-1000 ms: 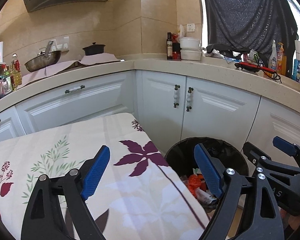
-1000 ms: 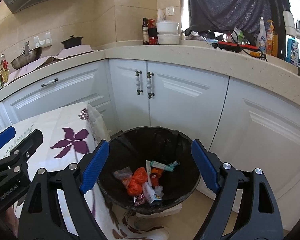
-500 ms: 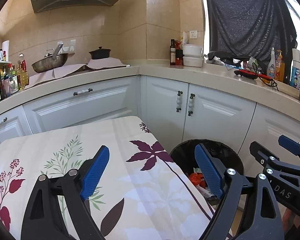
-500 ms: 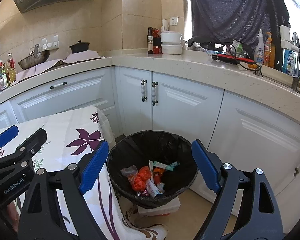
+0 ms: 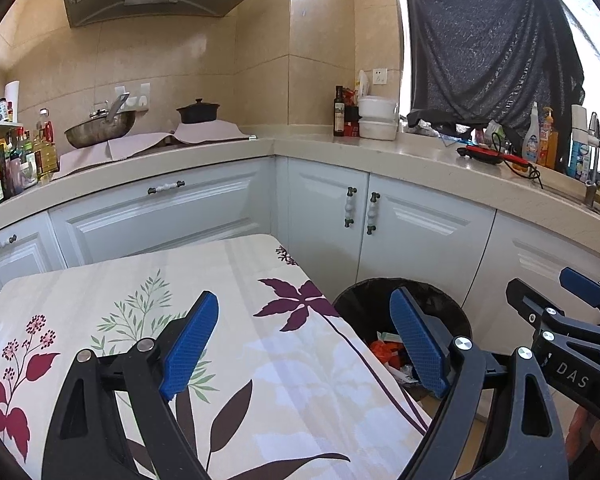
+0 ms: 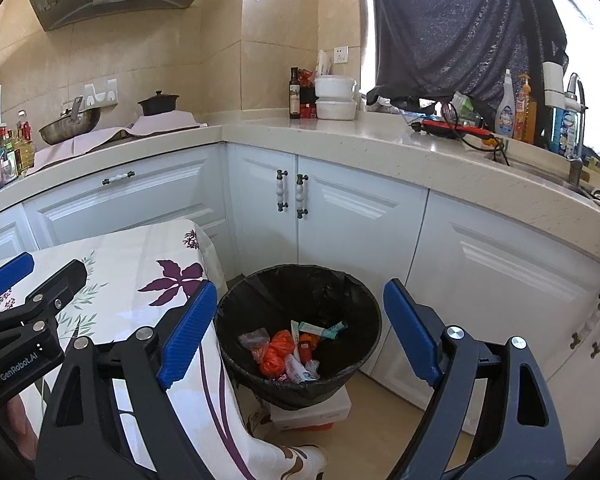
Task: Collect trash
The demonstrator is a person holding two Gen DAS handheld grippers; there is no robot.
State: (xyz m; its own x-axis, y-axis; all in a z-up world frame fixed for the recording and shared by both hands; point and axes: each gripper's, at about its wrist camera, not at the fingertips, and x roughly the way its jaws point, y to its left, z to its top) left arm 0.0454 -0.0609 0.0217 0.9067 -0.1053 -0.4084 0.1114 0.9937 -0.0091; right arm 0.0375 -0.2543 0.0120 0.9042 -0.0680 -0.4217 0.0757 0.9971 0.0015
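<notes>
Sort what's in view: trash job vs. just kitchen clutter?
Job:
- trash bin with black liner
- wrappers in the bin
- left gripper, open, empty
- right gripper, open, empty

Lying about:
- floral tablecloth
- wok
- black pot
- dark bottle
- white containers
- spray bottle

Daylight floods in around the dark curtain [image 5: 492, 40] at the upper right and blows out to white glare there, the kitchen stays evenly bright and sharp, and fisheye distortion bends the worktop [image 6: 380, 136] beneath black corner vignettes.

Bin [image 5: 400, 292] partly behind tablecloth [image 5: 260, 360]
</notes>
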